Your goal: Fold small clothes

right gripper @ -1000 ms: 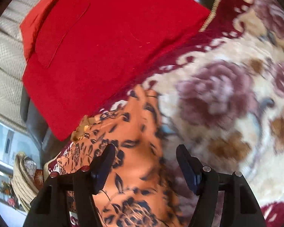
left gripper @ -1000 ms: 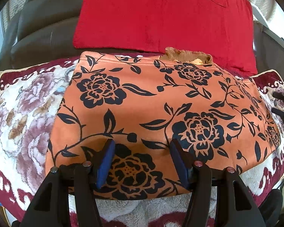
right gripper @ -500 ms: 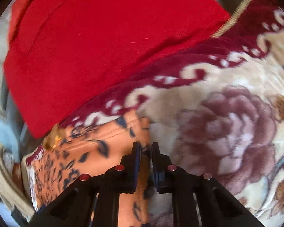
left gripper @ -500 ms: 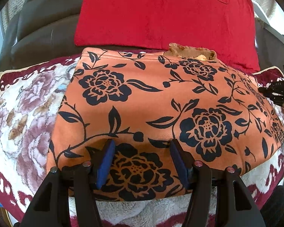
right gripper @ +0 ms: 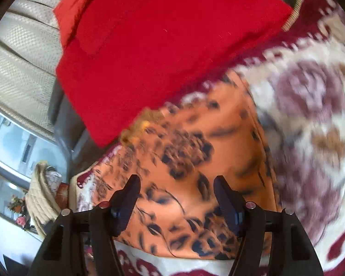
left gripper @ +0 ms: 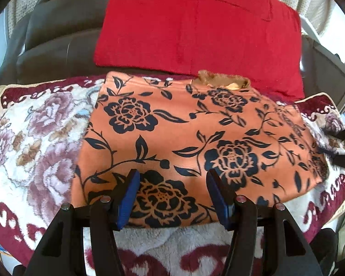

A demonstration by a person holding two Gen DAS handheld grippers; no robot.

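Note:
An orange garment with black flowers (left gripper: 195, 138) lies folded flat on a floral blanket (left gripper: 34, 138). A brown fuzzy collar (left gripper: 220, 80) sticks out at its far edge. My left gripper (left gripper: 172, 179) is open and empty, just above the garment's near edge. My right gripper (right gripper: 176, 184) is open and empty, hovering over the same garment (right gripper: 195, 172); that view is blurred by motion. The right gripper's black fingers (left gripper: 340, 156) show at the right edge of the left wrist view, beside the garment.
A red cushion (left gripper: 195, 27) leans against the dark sofa back (left gripper: 53, 36) just behind the garment. The blanket (right gripper: 310, 115) has a maroon border. A window and a woven basket (right gripper: 41, 191) are at the left of the right wrist view.
My right gripper was shut on the garment's edge half a second ago; it has let go, opened and pulled back. The left gripper has stayed open over the near edge.

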